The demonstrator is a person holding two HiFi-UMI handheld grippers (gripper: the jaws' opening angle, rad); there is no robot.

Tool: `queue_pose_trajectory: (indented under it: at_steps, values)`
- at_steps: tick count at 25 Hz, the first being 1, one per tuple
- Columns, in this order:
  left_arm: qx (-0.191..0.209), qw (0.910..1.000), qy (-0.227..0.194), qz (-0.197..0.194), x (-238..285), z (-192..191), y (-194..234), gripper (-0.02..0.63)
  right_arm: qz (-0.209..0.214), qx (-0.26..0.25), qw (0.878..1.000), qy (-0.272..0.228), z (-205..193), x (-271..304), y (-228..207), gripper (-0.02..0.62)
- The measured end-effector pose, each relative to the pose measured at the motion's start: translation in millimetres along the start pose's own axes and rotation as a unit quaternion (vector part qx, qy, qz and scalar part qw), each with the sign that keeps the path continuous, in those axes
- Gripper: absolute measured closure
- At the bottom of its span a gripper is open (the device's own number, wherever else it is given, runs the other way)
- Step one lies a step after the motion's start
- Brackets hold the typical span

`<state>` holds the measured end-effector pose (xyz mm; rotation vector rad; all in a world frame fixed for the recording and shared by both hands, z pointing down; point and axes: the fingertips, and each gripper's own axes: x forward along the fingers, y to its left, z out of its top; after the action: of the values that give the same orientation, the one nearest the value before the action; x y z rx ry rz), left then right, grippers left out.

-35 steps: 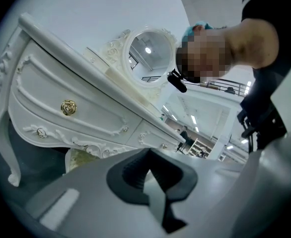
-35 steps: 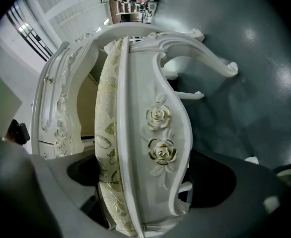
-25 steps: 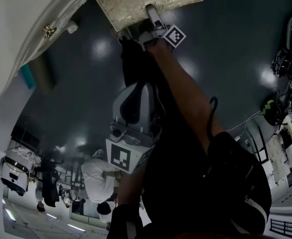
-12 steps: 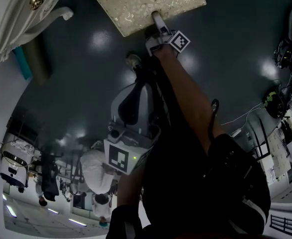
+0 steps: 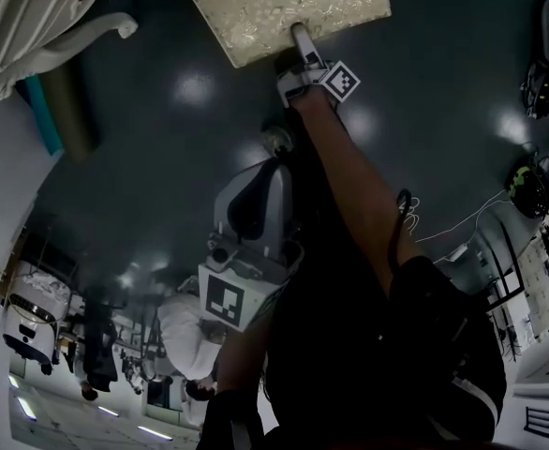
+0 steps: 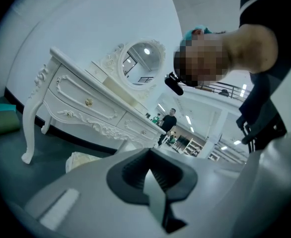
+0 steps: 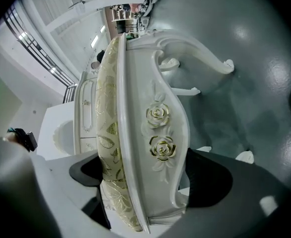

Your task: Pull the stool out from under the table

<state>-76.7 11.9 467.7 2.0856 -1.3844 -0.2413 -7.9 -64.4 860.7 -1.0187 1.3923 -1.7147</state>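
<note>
The dark floor [image 5: 424, 82] fills most of the head view, and the white dressing table [image 5: 17, 22] is at its upper left. The stool [image 5: 284, 7] stands on the floor near the table, with bare floor between them, so I judge it is almost fully out. The right hand-held gripper [image 5: 300, 40] has its jaws wide and closing on the seat edge, with cushion and carved frame between them. The left hand-held gripper [image 6: 153, 180] is closed and empty.

The grip takes only one edge and presses on soft cushion. A hard or upward pull could make the stool slip out or tip.
</note>
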Motion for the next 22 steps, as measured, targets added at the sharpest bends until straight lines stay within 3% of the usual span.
queue_pose_trajectory:
  at_steps: [8, 22]
  values:
    - [-0.005, 0.9999, 0.007, -0.007, -50, -27, -7, 0.6, 0.025, 0.016, 1.0, -0.004, -5, -29, -1, 0.107]
    - [0.002, 0.999, 0.013, -0.043, -94, -44, -46, 0.6, -0.001, 0.019, 1.0, -0.022, -25, -113, -20, 0.109]
